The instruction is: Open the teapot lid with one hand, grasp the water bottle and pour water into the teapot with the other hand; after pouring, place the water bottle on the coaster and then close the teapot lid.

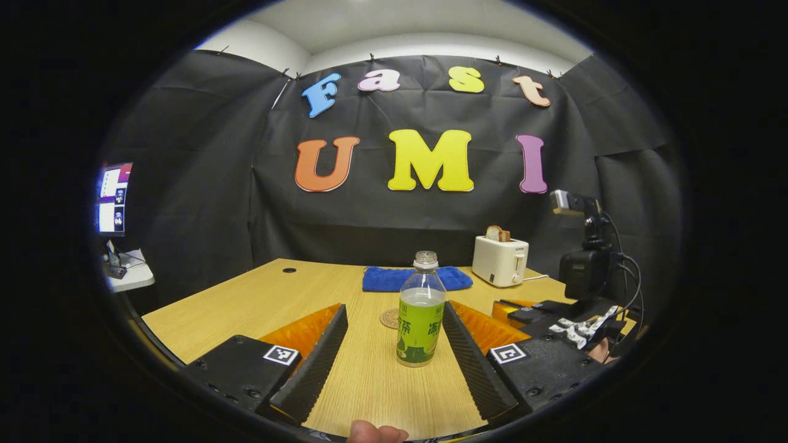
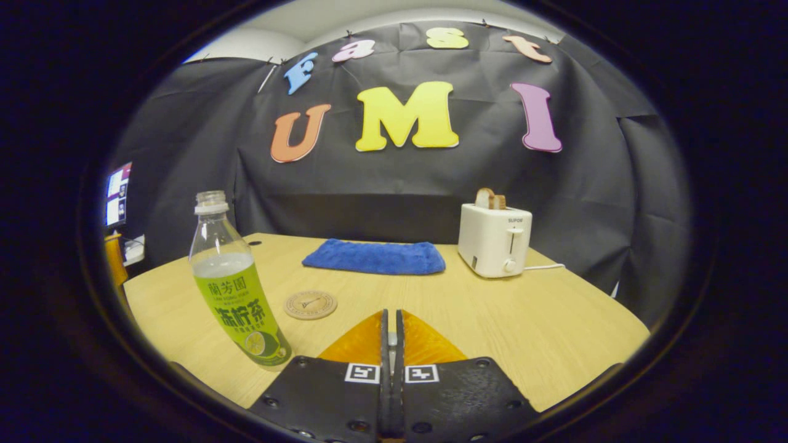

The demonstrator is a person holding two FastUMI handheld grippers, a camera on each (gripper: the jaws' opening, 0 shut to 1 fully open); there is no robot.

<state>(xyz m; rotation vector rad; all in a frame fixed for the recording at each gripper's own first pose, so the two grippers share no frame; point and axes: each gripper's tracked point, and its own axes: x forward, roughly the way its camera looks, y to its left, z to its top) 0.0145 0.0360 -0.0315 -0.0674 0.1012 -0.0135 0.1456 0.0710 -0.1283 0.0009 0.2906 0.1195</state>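
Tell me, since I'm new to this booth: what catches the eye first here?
The bottle, uncapped and part full, stands upright on the table between the open fingers of the left tool. Behind it lie a coaster and a blue cloth. At the far right, a white toaster holds bread.

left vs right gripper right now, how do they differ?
The left gripper is open, its fingers either side of the water bottle without touching it; the right gripper is shut and holds nothing. The left one faces the bottle; the right one has it off to its left. Both hover low over the wooden table.
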